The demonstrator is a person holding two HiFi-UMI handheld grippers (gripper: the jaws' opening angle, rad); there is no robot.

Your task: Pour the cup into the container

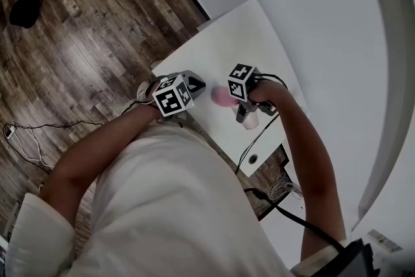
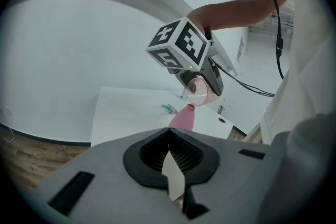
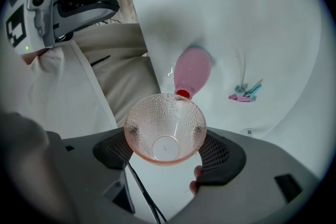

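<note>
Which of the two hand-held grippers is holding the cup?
The right hand-held gripper: its jaws clamp the clear pink cup over the pink bottle. The left hand-held gripper is shut on nothing.

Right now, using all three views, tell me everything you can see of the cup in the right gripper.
The cup looks like clear pinkish plastic, with dimpled, tapering walls and a smooth round base. The right gripper clamps it from both sides, tipped on its side above the table. Its rim sits at the red mouth of the pink bottle. It looks empty.
</note>
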